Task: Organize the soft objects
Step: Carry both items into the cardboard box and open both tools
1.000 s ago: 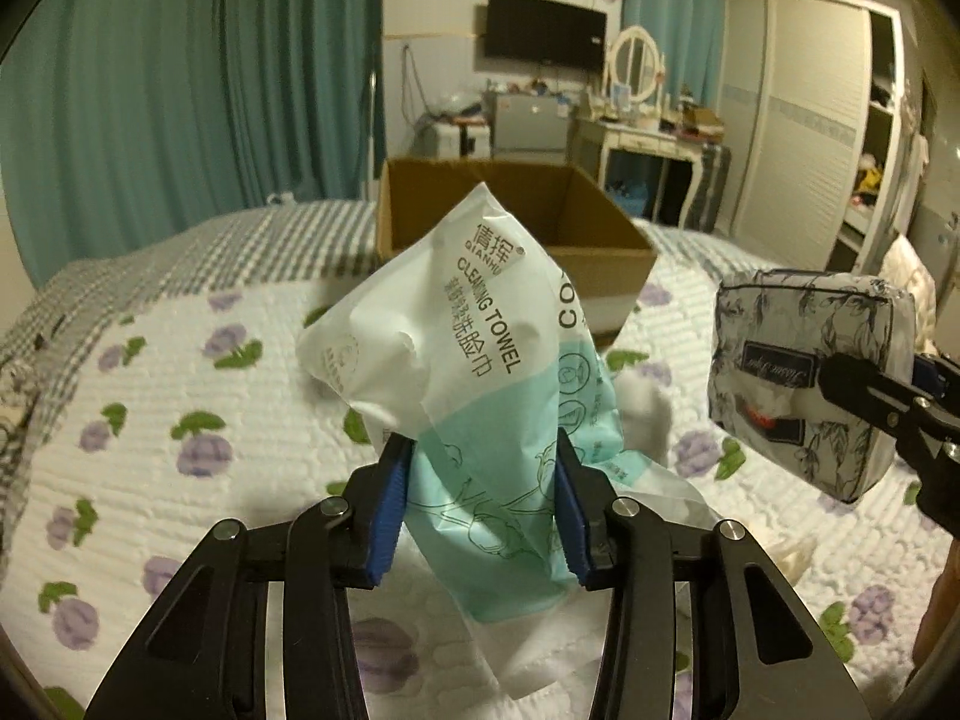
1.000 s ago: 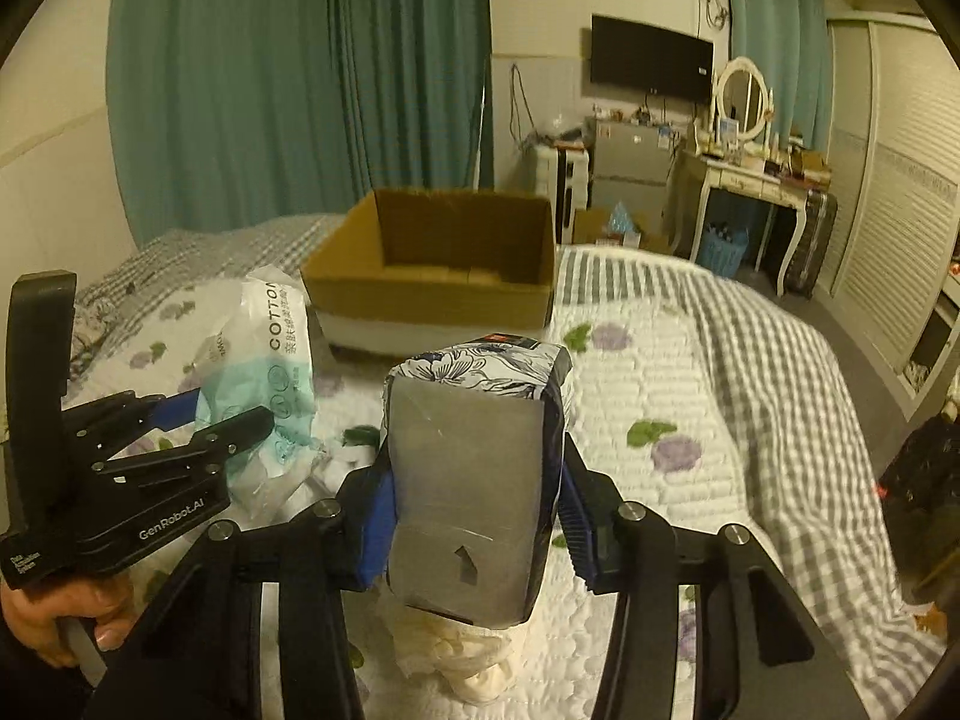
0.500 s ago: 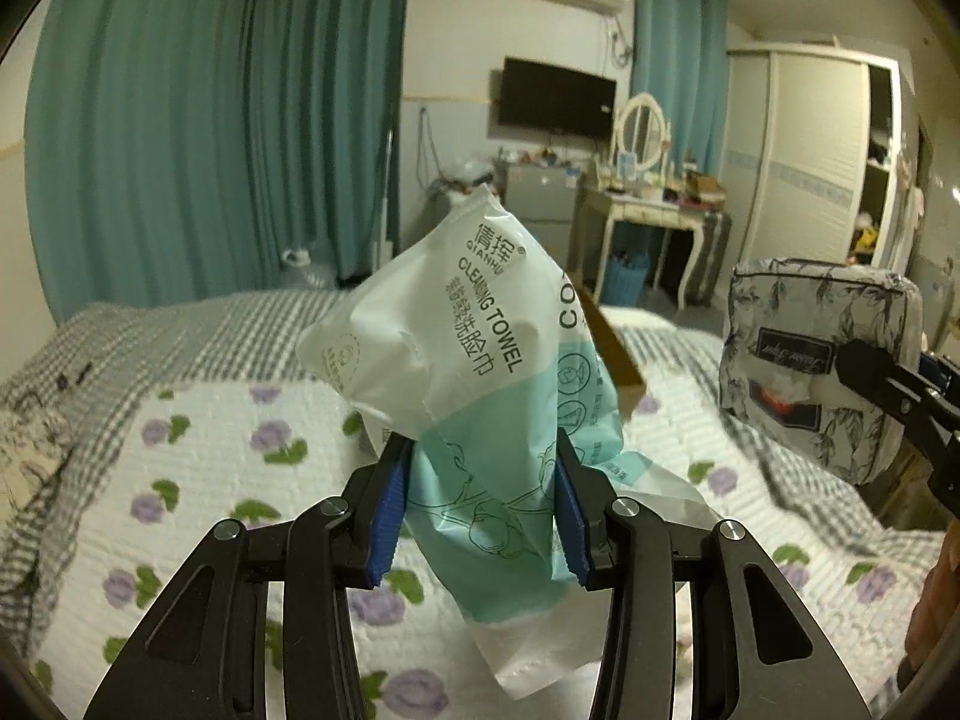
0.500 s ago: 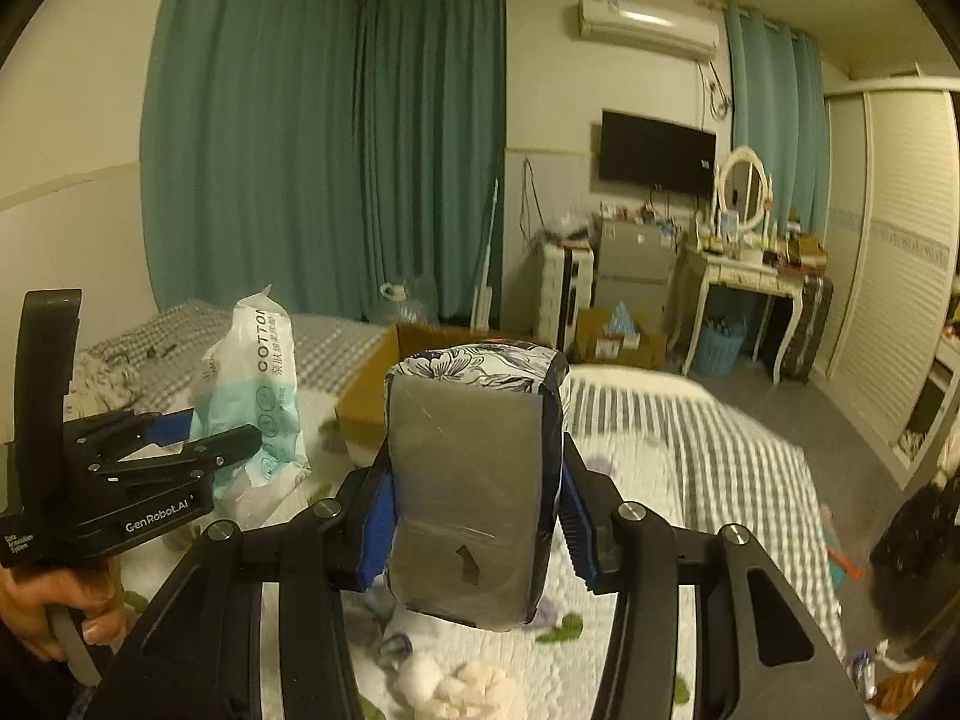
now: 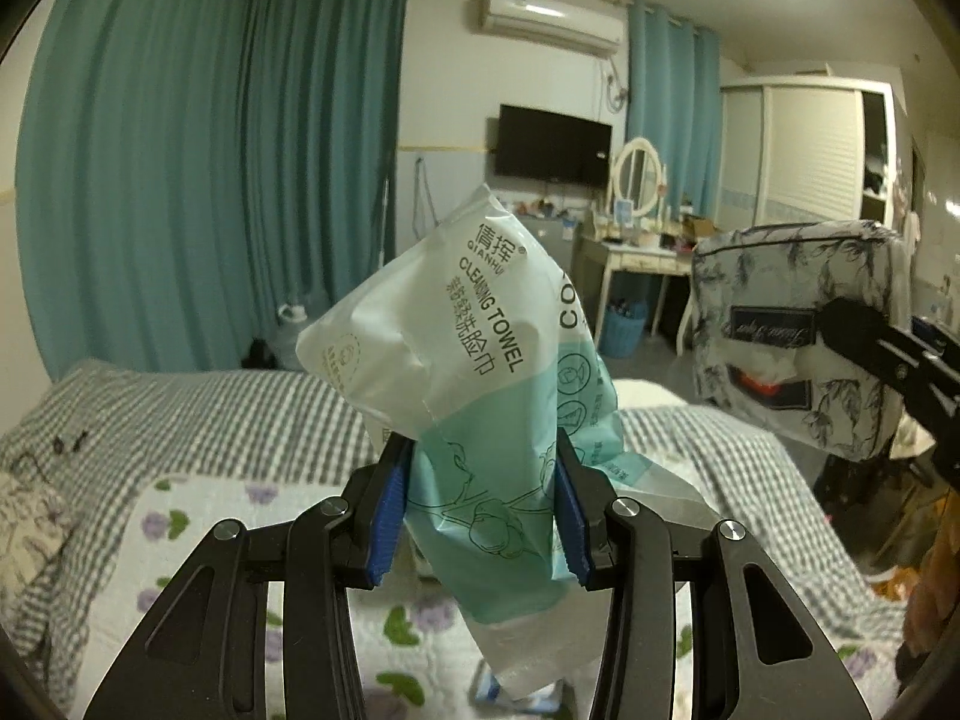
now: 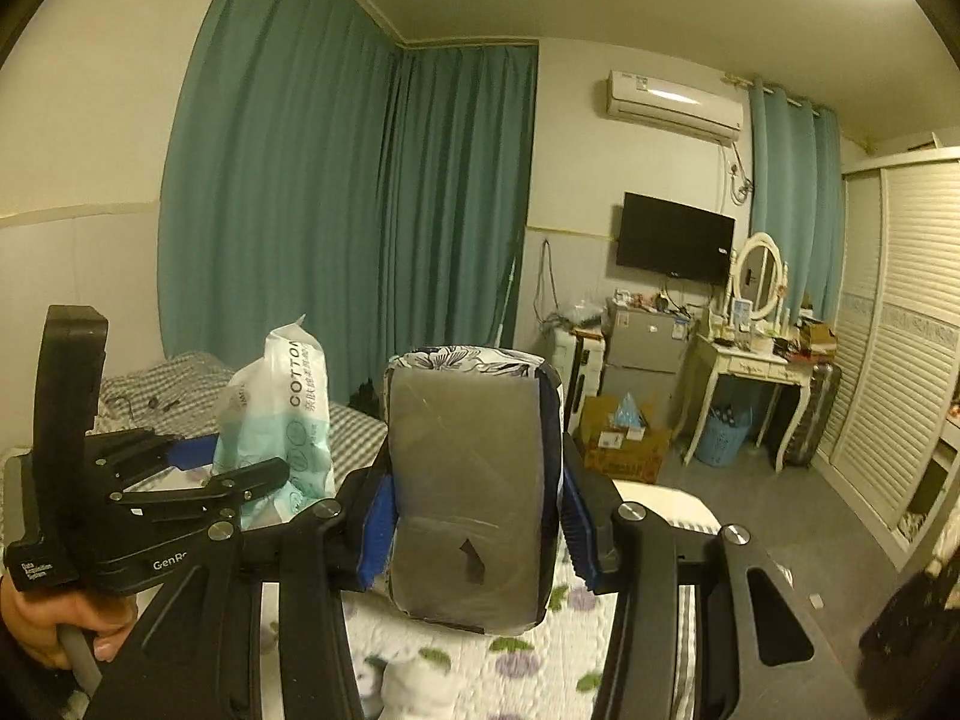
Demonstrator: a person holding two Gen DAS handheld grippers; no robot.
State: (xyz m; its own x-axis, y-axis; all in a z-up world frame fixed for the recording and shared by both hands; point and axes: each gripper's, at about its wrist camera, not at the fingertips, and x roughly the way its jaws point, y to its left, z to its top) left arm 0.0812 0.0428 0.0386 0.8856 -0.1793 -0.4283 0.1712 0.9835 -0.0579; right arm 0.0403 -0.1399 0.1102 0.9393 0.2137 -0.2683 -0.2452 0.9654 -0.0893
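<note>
Cleansing towel pack (image 5: 474,420), white on top and mint green below, fills the centre of the left wrist view, pinched at its lower half between the blue pads (image 5: 385,516) of the left gripper (image 5: 480,519), whose fingers are closed tight against the soft wrapper. At the right edge of that frame, a floral pouch (image 5: 798,354) with dark trim is held up in the air by the right gripper (image 6: 474,531). In the right wrist view the pouch shows its grey underside at centre frame, squeezed between that gripper's blue pads (image 6: 375,531). Below both held items lies a bed (image 5: 198,516) with a flower-print quilt and a checked cover. Teal curtains (image 6: 360,228) fill the upper left of the right wrist view; a dressing table (image 6: 750,372) stands at right.
</note>
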